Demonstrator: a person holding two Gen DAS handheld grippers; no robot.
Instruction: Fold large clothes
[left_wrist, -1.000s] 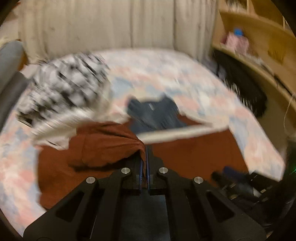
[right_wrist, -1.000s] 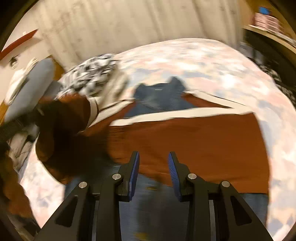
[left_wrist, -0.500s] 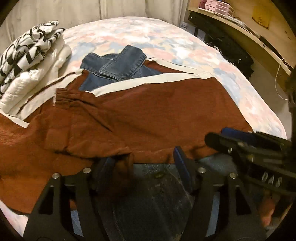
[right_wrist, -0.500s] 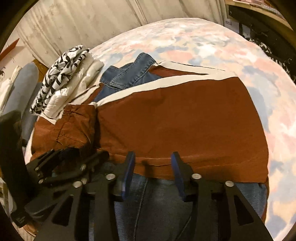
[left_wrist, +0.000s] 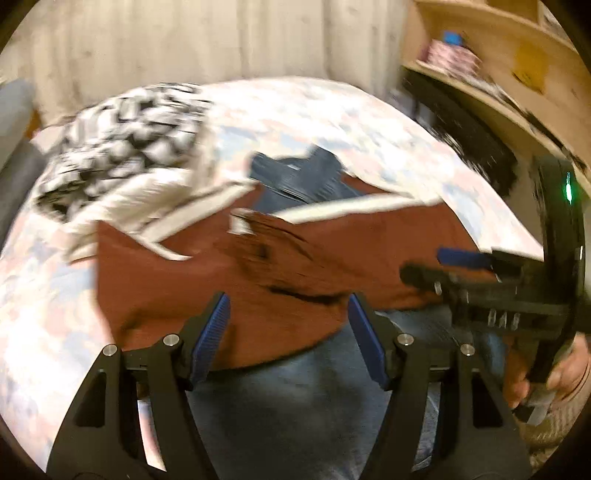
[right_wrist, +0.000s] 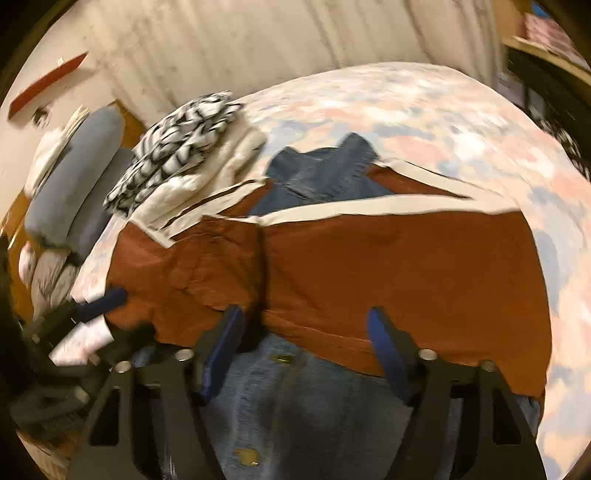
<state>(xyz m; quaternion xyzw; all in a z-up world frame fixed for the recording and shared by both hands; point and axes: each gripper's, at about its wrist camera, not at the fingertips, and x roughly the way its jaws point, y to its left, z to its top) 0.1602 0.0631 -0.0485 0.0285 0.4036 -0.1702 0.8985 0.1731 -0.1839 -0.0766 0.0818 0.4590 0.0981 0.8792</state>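
A rust-brown garment with cream trim (left_wrist: 207, 280) (right_wrist: 388, 266) lies spread on the bed, one sleeve folded across its middle. A blue denim garment lies under it, showing at the far side (left_wrist: 295, 177) (right_wrist: 321, 177) and at the near edge (left_wrist: 295, 398) (right_wrist: 306, 406). My left gripper (left_wrist: 290, 325) is open and empty, just above the brown garment's near hem. My right gripper (right_wrist: 304, 339) is open and empty over the same hem, and it also shows at the right of the left wrist view (left_wrist: 461, 266).
A folded black-and-white patterned cloth on white folded items (left_wrist: 122, 147) (right_wrist: 184, 140) sits at the bed's far left. The bed has a pastel patterned cover (left_wrist: 332, 110) (right_wrist: 424, 107). Grey cushions (right_wrist: 77, 177) lie left of the bed. Wooden shelves (left_wrist: 498, 62) stand at the right.
The left gripper, shut on the brown sleeve a second ago, has laid it across the garment, opened and let go. The right gripper has opened wider. Both have pulled back slightly.
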